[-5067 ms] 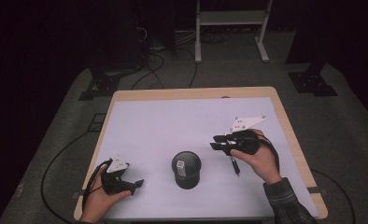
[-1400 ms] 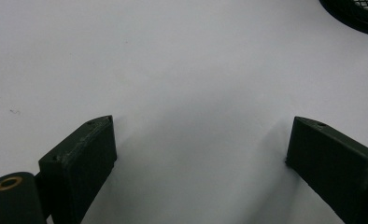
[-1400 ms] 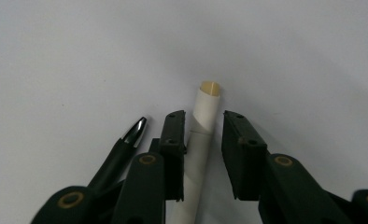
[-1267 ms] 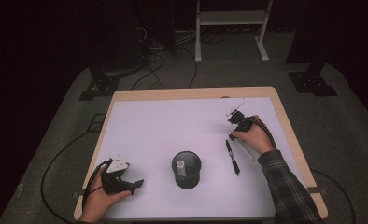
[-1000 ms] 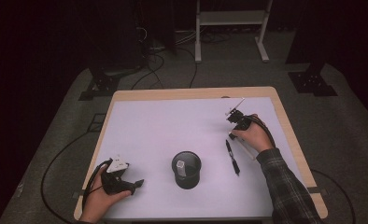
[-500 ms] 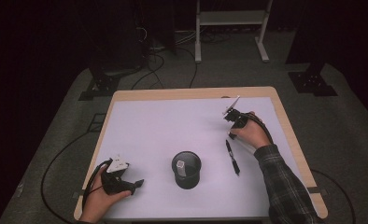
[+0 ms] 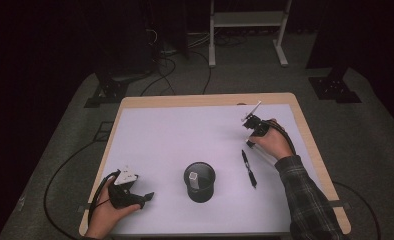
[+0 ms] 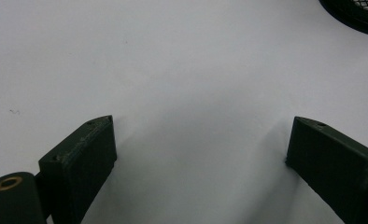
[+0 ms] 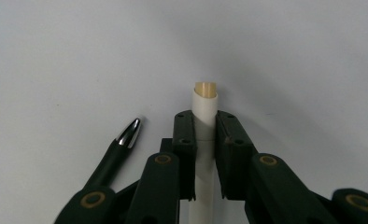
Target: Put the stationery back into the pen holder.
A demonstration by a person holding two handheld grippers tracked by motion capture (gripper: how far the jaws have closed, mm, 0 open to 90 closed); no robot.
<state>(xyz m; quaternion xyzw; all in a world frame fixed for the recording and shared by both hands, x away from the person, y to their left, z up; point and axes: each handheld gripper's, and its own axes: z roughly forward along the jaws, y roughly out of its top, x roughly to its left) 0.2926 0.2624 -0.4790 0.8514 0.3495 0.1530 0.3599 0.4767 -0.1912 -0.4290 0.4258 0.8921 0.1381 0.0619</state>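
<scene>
- Right gripper (image 9: 204, 135) clamped on a slim white marker (image 9: 204, 107); jaws have just been closing and now press on both flanks of the barrel, tan tip poking out past the pads.
- Grip taken near the tip end, barrel running back between the jaws — likely for a straight, steady carry without swivel.
- Seen from above, right gripper (image 7: 252, 126) low over the far right part of the white table (image 7: 160, 140), hand behind it, white marker (image 7: 251, 111) slanting up and away from the jaws.
- Judged step: marker just picked up, next likely a carry to the black mesh cup (image 7: 200, 182) standing upright at table centre, near the front edge.
- Cup placed midway between the two hands — reachable from either side; one pale upright item already standing inside, so presumably the collecting spot.
- Black pen (image 7: 249, 168) flat on the table between the cup and the right hand, just beside the right gripper; chrome tip of the same black pen (image 9: 128, 133) visible left of the jaws, apart from them, untouched. Probably next in line.
- Left gripper (image 8: 201, 149) released, jaws spread wide over bare table, nothing between them; edge of the mesh cup (image 8: 355, 11) in the upper right corner of its view.
- Left gripper (image 7: 135, 197) parked at the near left corner, resting on the surface — apparently idle, kept out of the right hand's path.
</scene>
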